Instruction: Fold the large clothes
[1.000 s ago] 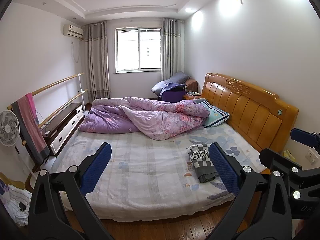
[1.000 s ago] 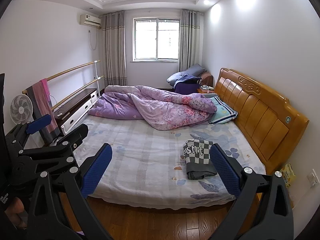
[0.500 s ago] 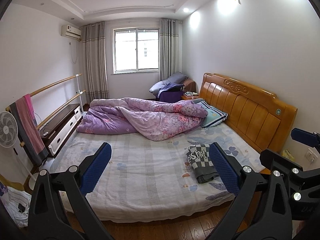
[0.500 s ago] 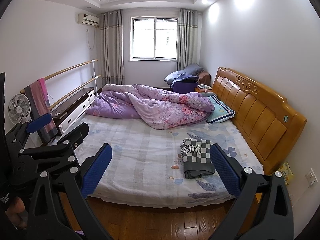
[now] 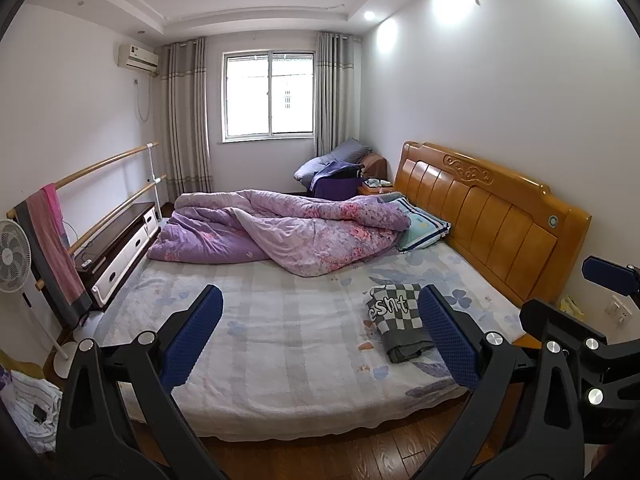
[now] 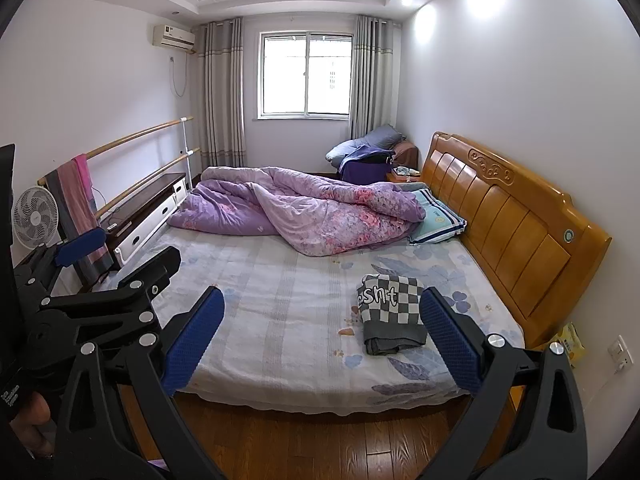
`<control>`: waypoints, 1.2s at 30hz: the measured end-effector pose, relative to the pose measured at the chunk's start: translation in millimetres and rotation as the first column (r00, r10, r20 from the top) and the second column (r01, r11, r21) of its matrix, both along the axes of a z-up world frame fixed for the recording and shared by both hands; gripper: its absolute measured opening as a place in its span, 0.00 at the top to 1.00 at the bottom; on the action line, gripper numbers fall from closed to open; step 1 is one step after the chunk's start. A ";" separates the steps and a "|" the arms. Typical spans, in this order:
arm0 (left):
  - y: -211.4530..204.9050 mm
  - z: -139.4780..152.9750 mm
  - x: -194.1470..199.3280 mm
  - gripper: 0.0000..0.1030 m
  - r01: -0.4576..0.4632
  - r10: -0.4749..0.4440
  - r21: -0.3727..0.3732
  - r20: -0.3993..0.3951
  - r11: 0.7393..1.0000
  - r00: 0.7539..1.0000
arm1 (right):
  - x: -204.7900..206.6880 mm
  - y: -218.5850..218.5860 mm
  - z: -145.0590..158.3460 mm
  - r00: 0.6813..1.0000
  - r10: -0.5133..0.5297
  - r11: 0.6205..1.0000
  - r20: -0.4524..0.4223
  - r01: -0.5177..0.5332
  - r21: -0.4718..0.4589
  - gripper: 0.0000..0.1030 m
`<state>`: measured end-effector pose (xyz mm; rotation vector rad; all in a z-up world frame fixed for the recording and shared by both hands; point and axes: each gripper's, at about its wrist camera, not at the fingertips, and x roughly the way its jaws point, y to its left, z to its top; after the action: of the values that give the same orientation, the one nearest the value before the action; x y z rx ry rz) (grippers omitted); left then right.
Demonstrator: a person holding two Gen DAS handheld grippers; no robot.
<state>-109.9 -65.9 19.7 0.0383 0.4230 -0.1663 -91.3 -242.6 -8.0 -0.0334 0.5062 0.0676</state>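
Note:
A folded grey and white checkered garment [image 5: 396,320] lies on the bed near the headboard side; it also shows in the right wrist view [image 6: 390,312]. My left gripper [image 5: 318,336] is open and empty, held back from the bed's near edge above the floor. My right gripper [image 6: 318,336] is open and empty too, also off the bed. The left gripper shows at the left of the right wrist view [image 6: 116,276], and the right one at the right edge of the left wrist view [image 5: 576,320].
The bed [image 5: 280,340] has a pale floral sheet, a crumpled purple quilt [image 5: 288,232] at its far side, a pillow [image 5: 424,228] and a wooden headboard [image 5: 492,216]. A fan [image 5: 14,256], a rail with a towel [image 5: 52,240] and a low cabinet [image 5: 120,248] stand left. Wooden floor lies in front.
Both grippers have drawn a little back and to the left of the bed; the view has shifted slightly. The folded garment has not moved.

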 end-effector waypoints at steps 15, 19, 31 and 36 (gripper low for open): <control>-0.8 -2.1 1.2 0.05 -0.003 0.003 0.006 -0.004 1.000 1.000 | -3.3 -3.2 5.0 1.000 -0.003 1.000 -0.011 0.003 0.003 0.08; -3.9 -4.1 2.2 0.05 -0.002 0.002 0.008 -0.009 1.000 1.000 | -4.1 -6.4 3.9 1.000 -0.003 1.000 -0.016 0.003 0.006 0.08; -5.8 -6.3 2.0 0.05 0.001 -0.001 0.008 -0.012 1.000 1.000 | 0.8 -14.8 3.3 1.000 0.003 1.000 -0.029 -0.003 0.011 0.08; -6.2 -6.6 2.0 0.05 0.001 -0.001 0.008 -0.013 1.000 1.000 | 0.9 -15.5 2.7 1.000 0.004 1.000 -0.030 -0.004 0.012 0.08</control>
<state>-107.9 -72.0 13.1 0.0449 0.4364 -0.1663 -90.4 -258.1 -5.3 -0.0215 0.5361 0.0752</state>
